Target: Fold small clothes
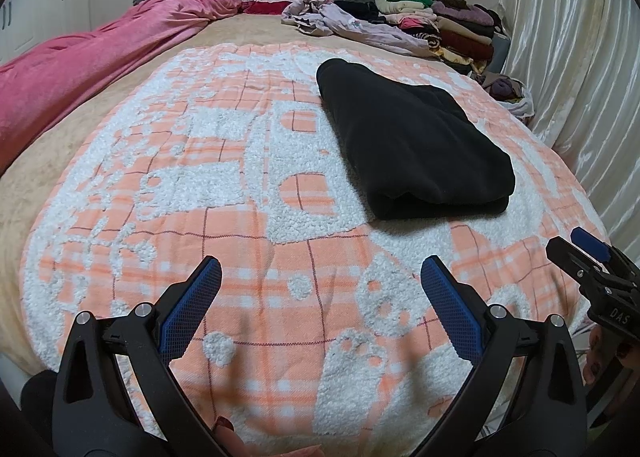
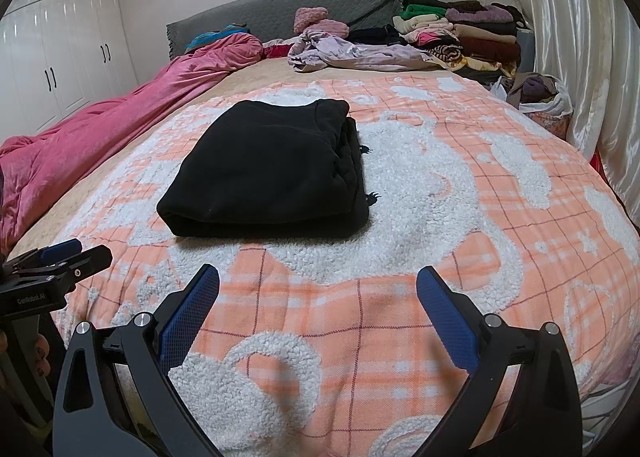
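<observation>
Resting folded: the black garment (image 1: pixel 412 145) lies as a thick, squarish packet on the middle of the orange-and-white blanket (image 1: pixel 224 193), probably left there because its folding looks finished.
Garment material: matte, fleecy and heavy-looking; rounded fold at the near edge, layered edges stacked on its right side in the right wrist view (image 2: pixel 264 173).
Left gripper (image 1: pixel 320 277): fingers spread wide, holding nothing, hanging above bare blanket short of the garment; the blue pads (image 1: pixel 192 305) are ribbed rubber on black plastic arms.
Right gripper (image 2: pixel 318 279): fingers also wide and empty, near the garment's near edge but clear of it, likely backed off so the packet stays undisturbed.
Blanket: plush, with nubbly white raised patches over flat orange plaid; it gives a broad, soft, level working area.
Folded stack (image 2: pixel 460 33): green, cream, purple and maroon pieces piled at the far right corner by the headboard, a sensible place for finished items, out of the work zone.
Loose pile (image 2: pixel 344 51): pale lilac, crumpled cloth beside the stack, seemingly waiting its turn.
Pink quilt (image 1: pixel 104 57): satiny and bunched along the left side, pushed away from the folding space.
Curtain (image 1: pixel 580 57): glossy white pleats along the right wall.
Progress: this piece appears done; moving it to the stack would be the fitting step.
Handling: the thick fleece should hold its fold if lifted from underneath both sides.
</observation>
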